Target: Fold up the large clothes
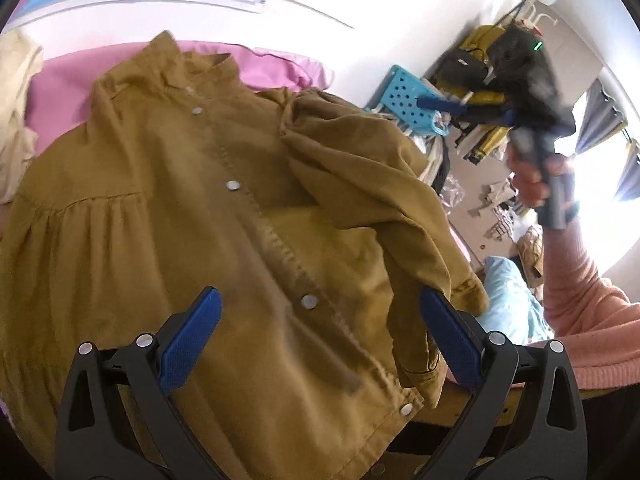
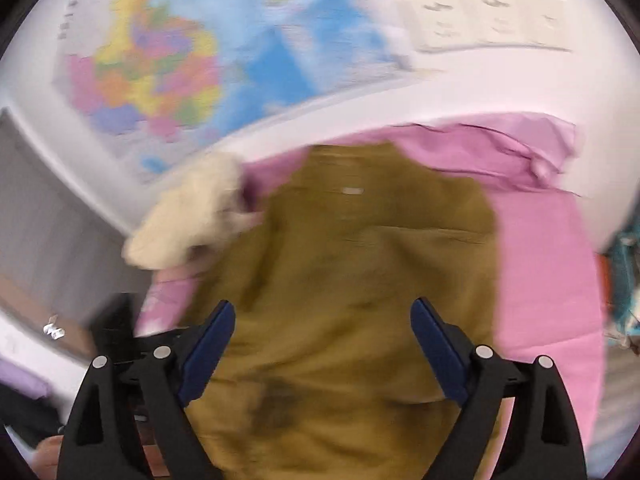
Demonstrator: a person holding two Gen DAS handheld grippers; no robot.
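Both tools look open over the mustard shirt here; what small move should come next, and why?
Probably lower the left tool and close it on the cuff. The shirt lies buttoned on the pink sheet with one sleeve already across the front; the cuff overhangs the edge, unheld.

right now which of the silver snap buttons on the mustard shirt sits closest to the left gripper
The third silver snap button down the mustard shirt's placket, level with the open left gripper tips. Two sit higher toward the collar; a fourth lies at the hem.

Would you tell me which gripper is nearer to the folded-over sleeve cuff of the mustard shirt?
Left. The left gripper hovers open with the sleeve cuff beside its right finger. The right gripper is raised well off the mustard shirt, up beyond its shoulder.
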